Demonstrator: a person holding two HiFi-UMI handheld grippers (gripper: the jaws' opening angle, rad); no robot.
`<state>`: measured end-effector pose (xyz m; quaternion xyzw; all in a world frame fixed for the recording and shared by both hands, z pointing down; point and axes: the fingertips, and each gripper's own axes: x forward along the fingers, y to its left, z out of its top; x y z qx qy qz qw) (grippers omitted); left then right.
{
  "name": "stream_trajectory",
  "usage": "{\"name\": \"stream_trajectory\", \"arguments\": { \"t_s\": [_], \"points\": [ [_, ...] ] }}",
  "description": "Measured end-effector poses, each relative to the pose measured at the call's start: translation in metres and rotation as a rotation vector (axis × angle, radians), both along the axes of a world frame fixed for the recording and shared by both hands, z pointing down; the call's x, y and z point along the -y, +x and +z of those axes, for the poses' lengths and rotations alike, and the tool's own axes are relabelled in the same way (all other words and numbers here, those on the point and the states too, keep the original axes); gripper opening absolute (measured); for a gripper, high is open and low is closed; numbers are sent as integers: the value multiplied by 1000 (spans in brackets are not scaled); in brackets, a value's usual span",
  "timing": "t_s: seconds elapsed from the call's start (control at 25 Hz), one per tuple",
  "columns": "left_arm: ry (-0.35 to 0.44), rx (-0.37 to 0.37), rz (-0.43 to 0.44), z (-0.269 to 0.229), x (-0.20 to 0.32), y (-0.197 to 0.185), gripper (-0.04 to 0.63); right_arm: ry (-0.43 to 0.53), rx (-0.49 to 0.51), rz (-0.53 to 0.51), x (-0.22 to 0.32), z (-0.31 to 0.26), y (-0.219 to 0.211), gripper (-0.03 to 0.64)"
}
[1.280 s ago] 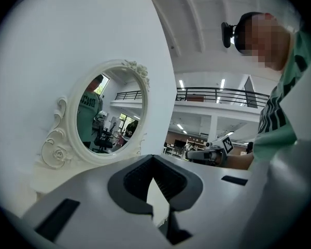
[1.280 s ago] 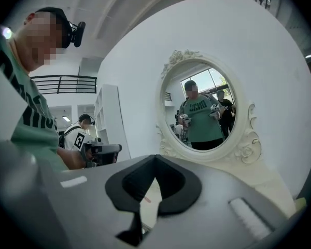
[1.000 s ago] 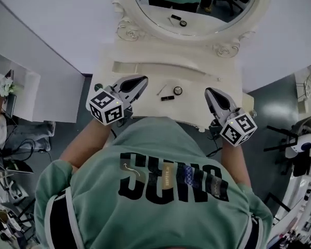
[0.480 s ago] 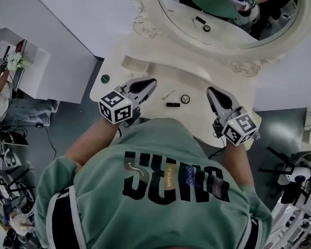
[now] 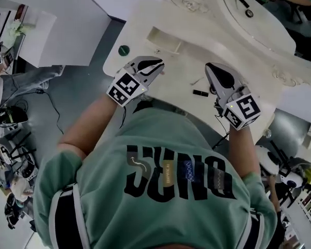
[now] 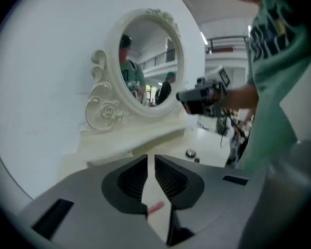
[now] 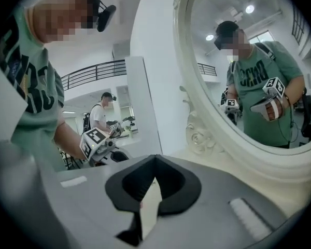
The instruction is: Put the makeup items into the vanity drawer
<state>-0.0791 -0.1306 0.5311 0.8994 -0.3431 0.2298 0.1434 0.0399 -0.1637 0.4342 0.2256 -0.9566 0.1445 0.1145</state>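
On the cream vanity top (image 5: pixel 145 19) lie a small black lipstick tube (image 5: pixel 199 93) and a thin pale stick (image 5: pixel 197 81), between my two grippers. The left gripper (image 5: pixel 159 64) hovers over the table's front left. Its jaws (image 6: pixel 151 157) are opening, a narrow slit shows, and nothing is between them. Past them I see a round compact (image 6: pixel 189 153) and a small dark item (image 6: pixel 196 160). The right gripper (image 5: pixel 210 67) hangs over the front right, its jaws (image 7: pixel 154 158) shut and empty. No drawer shows in any view.
An oval mirror (image 5: pixel 259 14) in a carved frame stands at the back of the vanity, with a raised ledge (image 5: pixel 163 35) in front of it. A green round knob-like object (image 5: pixel 124 50) sits near the left edge. White furniture (image 5: pixel 39 30) and cables are at the left.
The head view has swung and tilted, so the vanity now runs diagonally toward the upper right. Both grippers stay over the table's front. The round compact is now hidden behind the right gripper.
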Motion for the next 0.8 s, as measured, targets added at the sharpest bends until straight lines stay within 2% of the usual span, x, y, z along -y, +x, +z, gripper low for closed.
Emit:
{"name": "stream_trajectory", "arguments": {
  "t_s": [0.16,0.32,0.4,0.52,0.68,0.76,0.8],
  "points": [
    [-12,300,222,65,-14,-15,88,-42,-24,-39,0,33,-25,9],
    [-9,536,471,115,-23,-19,126,-77,-35,-43,3,58,-35,9],
    [-18,629,566,132,-26,-24,132,-90,-40,-46,0,65,-38,9],
    [-53,705,633,146,-24,-35,132,-108,-41,-43,-2,69,-39,9],
    [-133,749,680,161,-25,-44,129,-130,-43,-37,-3,77,-38,9],
    [-200,742,711,167,-33,-45,53,-135,-44,-34,-4,80,-38,9],
    [-227,731,713,167,-35,-45,35,-136,-45,-31,-5,81,-38,9]
  ]
}}
